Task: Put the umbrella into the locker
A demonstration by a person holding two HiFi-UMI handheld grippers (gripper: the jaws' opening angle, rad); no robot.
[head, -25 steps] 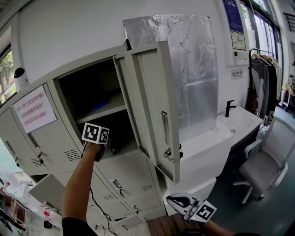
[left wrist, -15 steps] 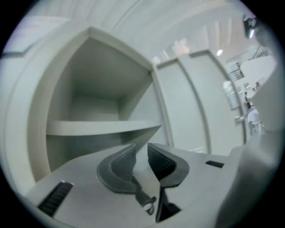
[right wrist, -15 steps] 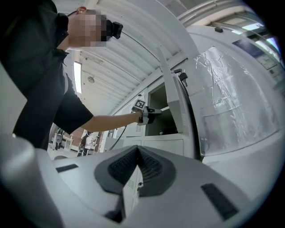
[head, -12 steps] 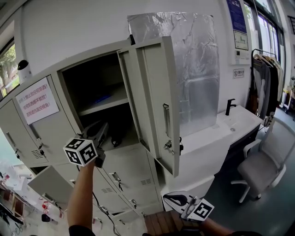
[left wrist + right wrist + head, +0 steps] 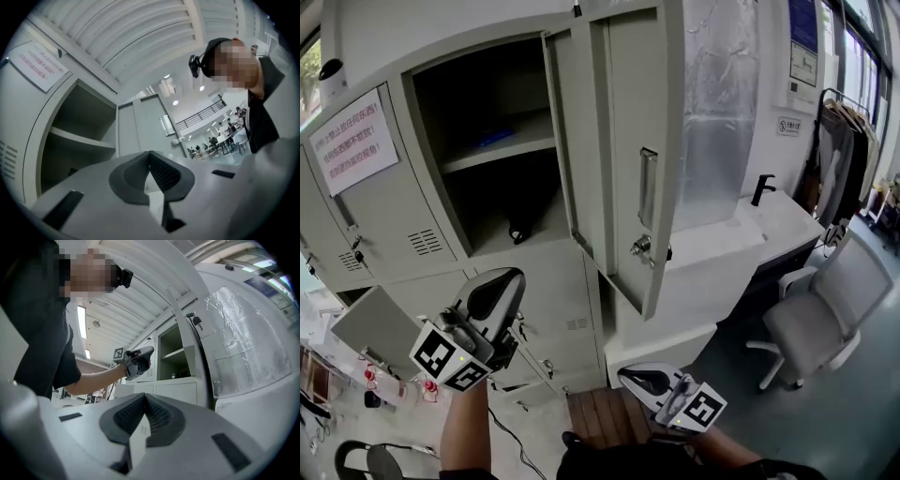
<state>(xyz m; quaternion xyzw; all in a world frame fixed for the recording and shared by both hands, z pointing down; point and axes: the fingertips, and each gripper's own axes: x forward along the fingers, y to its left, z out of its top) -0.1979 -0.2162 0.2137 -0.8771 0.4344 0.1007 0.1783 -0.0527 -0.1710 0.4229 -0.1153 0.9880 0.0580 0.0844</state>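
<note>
The umbrella (image 5: 521,229), a small dark bundle, lies in the lower compartment of the open grey locker (image 5: 441,202), under its shelf. My left gripper (image 5: 506,280) hangs below and in front of that compartment, well apart from the umbrella. Its jaws have just been closing and now stand shut with nothing between them, as the left gripper view (image 5: 150,161) shows. My right gripper (image 5: 634,378) is low at the bottom middle, shut and empty (image 5: 144,403). The right gripper view catches the left gripper (image 5: 139,361) before the locker (image 5: 176,357).
The locker door (image 5: 628,141) stands swung out to the right. A blue item (image 5: 497,139) lies on the upper shelf. A lower locker door (image 5: 370,323) hangs open at left. A counter with a tap (image 5: 764,220), an office chair (image 5: 811,319) and a clothes rack (image 5: 848,141) are at right.
My left gripper has drawn back out of the locker's lower compartment, down and toward me, and its jaws have shut. The umbrella stays inside. The right gripper has barely moved.
</note>
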